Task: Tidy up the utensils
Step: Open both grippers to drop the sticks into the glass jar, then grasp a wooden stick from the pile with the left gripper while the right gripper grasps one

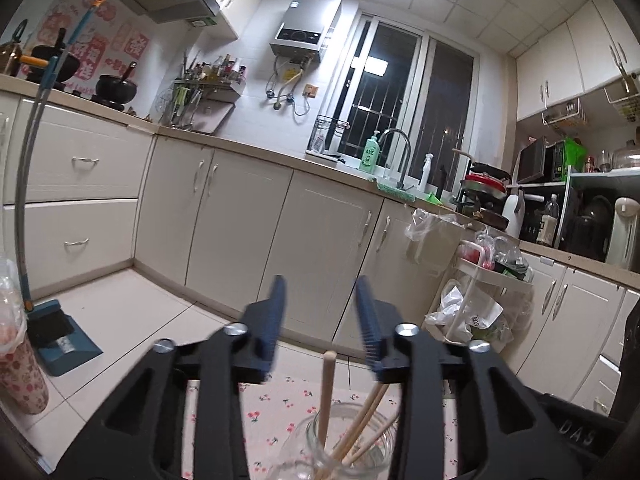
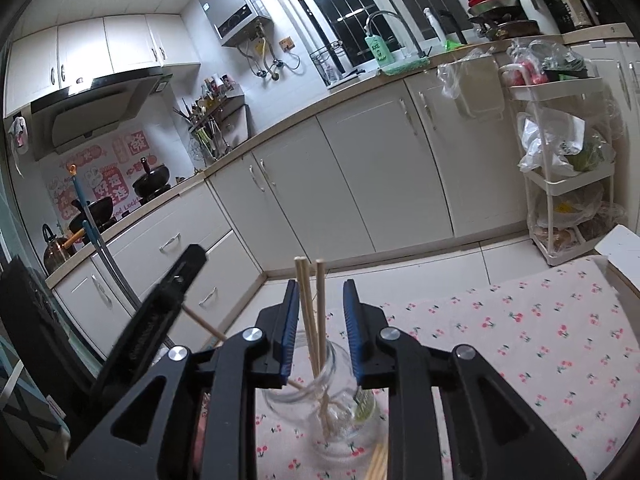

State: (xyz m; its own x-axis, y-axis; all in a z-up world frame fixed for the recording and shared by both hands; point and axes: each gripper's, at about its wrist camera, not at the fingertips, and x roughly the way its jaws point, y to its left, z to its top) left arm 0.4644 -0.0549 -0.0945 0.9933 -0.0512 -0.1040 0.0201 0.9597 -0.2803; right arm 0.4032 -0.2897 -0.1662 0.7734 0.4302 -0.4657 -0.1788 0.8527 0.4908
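Clear glass: a jar (image 2: 320, 396) stands low in the middle of the right wrist view on a worktop spread with a cherry-print cloth (image 2: 540, 340), and several wooden chopsticks (image 2: 310, 312) stand upright in it, leaning a little. The right hand-held gripper (image 2: 320, 332) sits over the jar with its blue-padded jaws apart; two chopsticks rise between them, close beside the left pad, and the pads do not clamp them. More chopstick ends show at the bottom edge, beside the jar.

In the left wrist view the same jar (image 1: 344, 448) lies at the bottom centre, its chopsticks (image 1: 326, 392) poking up below the left hand-held gripper (image 1: 320, 320), whose jaws stand apart with nothing between them. White kitchen cabinets (image 1: 320, 232) fill the background.
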